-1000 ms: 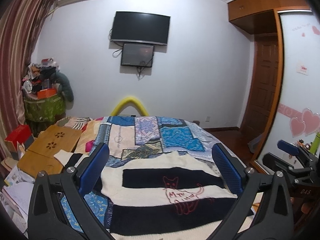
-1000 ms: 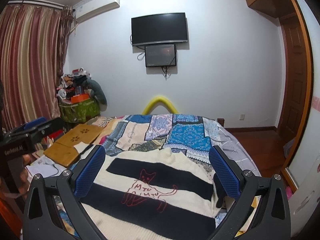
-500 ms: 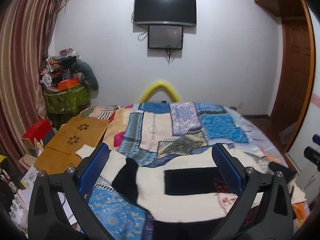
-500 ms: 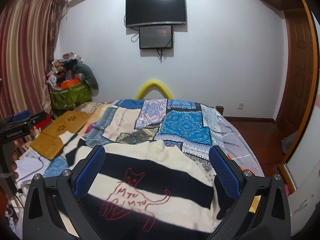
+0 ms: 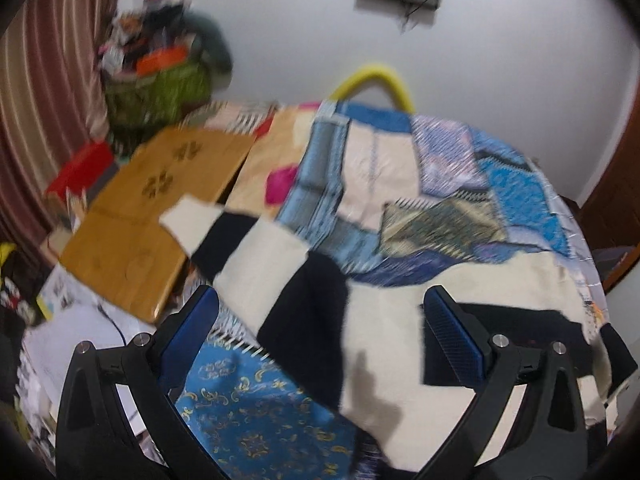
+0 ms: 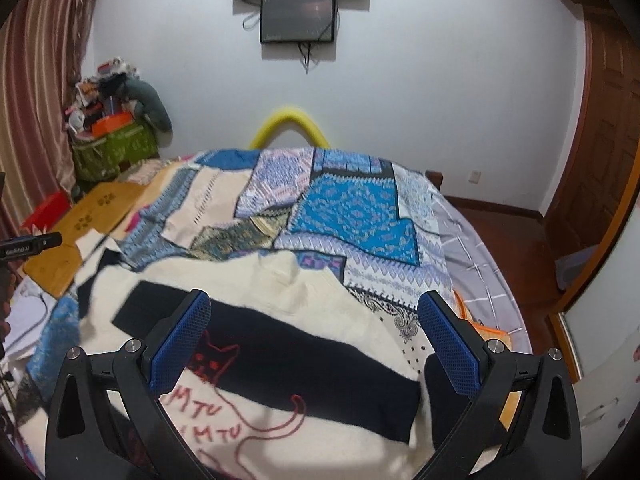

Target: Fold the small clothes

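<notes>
A cream and black striped sweater (image 6: 304, 344) with a red cat drawing lies spread flat on the patchwork bedspread (image 6: 340, 208). In the left wrist view the sweater (image 5: 384, 320) shows its left sleeve (image 5: 224, 236) stretched out towards the wooden board. My left gripper (image 5: 320, 332) is open and empty, above the sleeve and shoulder area. My right gripper (image 6: 314, 340) is open and empty, above the sweater's chest near the cat. The left gripper's tip (image 6: 30, 245) shows at the left edge of the right wrist view.
A wooden folding board (image 5: 152, 204) lies at the bed's left edge, with papers (image 5: 68, 336) and a red box (image 5: 80, 168) beside it. A cluttered green bin (image 6: 114, 146) stands in the far left corner. A yellow arch (image 6: 290, 122) is at the bed's far end. A door (image 6: 608, 128) is to the right.
Both grippers have dropped lower and tipped down towards the sweater. The left gripper has swung left, over the left sleeve. Both stay open.
</notes>
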`<move>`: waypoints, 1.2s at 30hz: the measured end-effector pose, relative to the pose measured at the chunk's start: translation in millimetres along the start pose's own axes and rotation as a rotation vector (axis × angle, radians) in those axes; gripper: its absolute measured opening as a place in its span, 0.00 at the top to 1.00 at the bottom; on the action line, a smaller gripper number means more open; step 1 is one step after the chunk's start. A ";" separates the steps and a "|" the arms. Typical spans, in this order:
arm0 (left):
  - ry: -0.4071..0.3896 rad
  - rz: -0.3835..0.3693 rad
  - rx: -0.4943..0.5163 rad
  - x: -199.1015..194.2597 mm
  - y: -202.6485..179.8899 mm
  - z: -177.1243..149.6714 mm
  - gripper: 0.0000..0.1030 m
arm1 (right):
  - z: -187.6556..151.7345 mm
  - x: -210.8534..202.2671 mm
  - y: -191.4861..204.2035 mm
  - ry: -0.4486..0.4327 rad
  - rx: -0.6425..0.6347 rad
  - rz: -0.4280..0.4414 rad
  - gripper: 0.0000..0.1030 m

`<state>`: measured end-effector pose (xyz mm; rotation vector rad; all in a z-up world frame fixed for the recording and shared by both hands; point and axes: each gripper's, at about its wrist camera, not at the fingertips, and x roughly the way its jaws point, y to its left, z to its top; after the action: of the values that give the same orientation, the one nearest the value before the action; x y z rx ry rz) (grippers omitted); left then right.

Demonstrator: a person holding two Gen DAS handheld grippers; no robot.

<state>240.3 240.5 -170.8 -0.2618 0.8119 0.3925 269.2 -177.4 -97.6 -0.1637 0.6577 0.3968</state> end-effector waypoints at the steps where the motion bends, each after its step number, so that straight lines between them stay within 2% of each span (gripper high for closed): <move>1: 0.024 0.007 -0.018 9.3 6.0 -1.4 0.00 | 0.1 4.8 -0.7 0.011 -0.003 -0.002 0.00; 6: 0.142 0.050 -0.101 54.4 36.1 -10.2 0.00 | -5.4 27.8 -1.4 0.070 -0.026 0.000 0.00; 10: 0.210 0.032 -0.161 78.4 53.3 -16.6 0.01 | -11.0 47.1 -0.6 0.112 -0.048 0.013 0.00; 13: 0.256 -0.002 -0.208 95.3 64.1 -20.4 0.12 | -15.5 59.2 -0.9 0.142 -0.040 0.032 0.00; 16: 0.280 -0.031 -0.255 106.9 70.3 -22.4 0.16 | -20.7 70.0 -2.2 0.169 -0.028 0.044 0.00; 20: 0.311 -0.076 -0.292 119.1 74.7 -23.2 0.35 | -26.1 78.7 -3.6 0.207 -0.021 0.071 0.01; 24: 0.300 -0.071 -0.306 123.4 76.1 -20.1 0.41 | -28.8 80.1 -4.5 0.217 -0.019 0.084 0.01; 27: 0.306 -0.064 -0.322 126.5 78.8 -17.3 0.62 | -29.1 79.4 -7.5 0.218 -0.005 0.097 0.01; 28: 0.311 -0.062 -0.328 127.7 80.4 -16.3 0.73 | -29.1 78.9 -7.6 0.217 -0.002 0.099 0.01; 29: 0.316 -0.063 -0.330 128.9 81.8 -15.4 0.78 | -29.0 78.1 -8.1 0.216 0.001 0.099 0.01; 32: 0.323 -0.062 -0.316 130.4 81.4 -12.4 0.86 | -29.7 75.0 -10.5 0.212 0.000 0.092 0.01; 36: 0.301 -0.036 -0.262 122.2 70.5 -7.2 0.89 | -31.6 69.7 -16.2 0.217 0.009 0.082 0.01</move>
<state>281.0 330.1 -272.1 -0.5896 1.0494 0.4316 308.3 -179.4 -165.3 -0.1734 0.8817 0.4586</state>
